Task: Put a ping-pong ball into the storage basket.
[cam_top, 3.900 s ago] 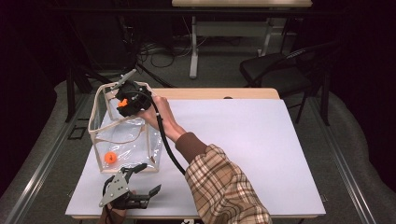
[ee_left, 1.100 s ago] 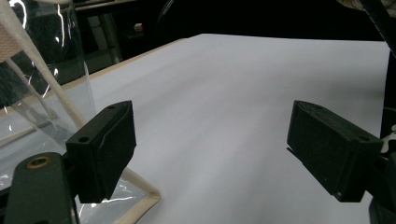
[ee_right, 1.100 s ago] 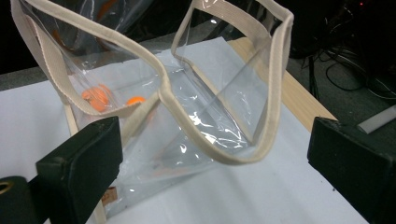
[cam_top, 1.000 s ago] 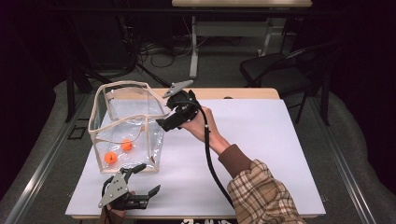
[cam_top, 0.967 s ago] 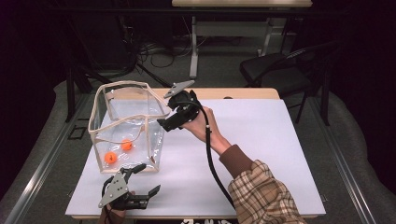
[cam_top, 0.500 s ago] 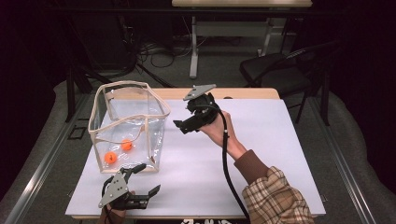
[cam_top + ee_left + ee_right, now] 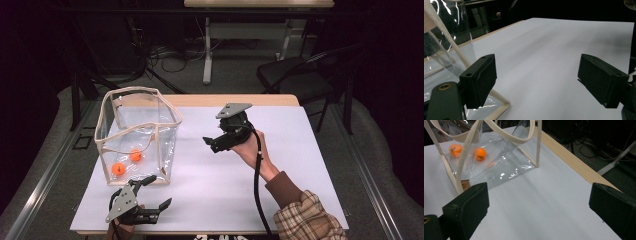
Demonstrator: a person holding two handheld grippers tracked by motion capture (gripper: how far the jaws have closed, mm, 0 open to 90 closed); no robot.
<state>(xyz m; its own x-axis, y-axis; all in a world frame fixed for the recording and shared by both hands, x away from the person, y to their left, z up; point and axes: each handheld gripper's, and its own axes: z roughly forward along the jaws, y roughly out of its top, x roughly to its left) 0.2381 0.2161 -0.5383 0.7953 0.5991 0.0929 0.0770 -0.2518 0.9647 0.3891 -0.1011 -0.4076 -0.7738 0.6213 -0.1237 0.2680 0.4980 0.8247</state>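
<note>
A clear plastic bag (image 7: 137, 135) with cream trim stands upright and open-topped at the table's left. Two orange balls (image 7: 118, 169) (image 7: 136, 155) lie on its bottom. My right gripper (image 7: 210, 145) is held over the middle of the table, right of the bag, pointing left at it, open and empty. In the right gripper view the bag (image 7: 506, 162) and both balls (image 7: 455, 150) (image 7: 479, 153) lie ahead of the open jaws. My left gripper (image 7: 159, 191) rests near the front edge, just in front of the bag, open and empty. The bag's lower corner (image 7: 499, 107) lies beside its jaw.
The white table top (image 7: 300, 165) stretches bare to the right and front. A wooden strip (image 7: 260, 100) edges the far side. Behind it stand a black chair (image 7: 295, 75) and a desk leg (image 7: 207, 50) with cables on the floor.
The right gripper held an orange ball over the bag's mouth; that ball now lies in the bag with the other one. The gripper has drawn away to the right, open. Left gripper unmoved.
</note>
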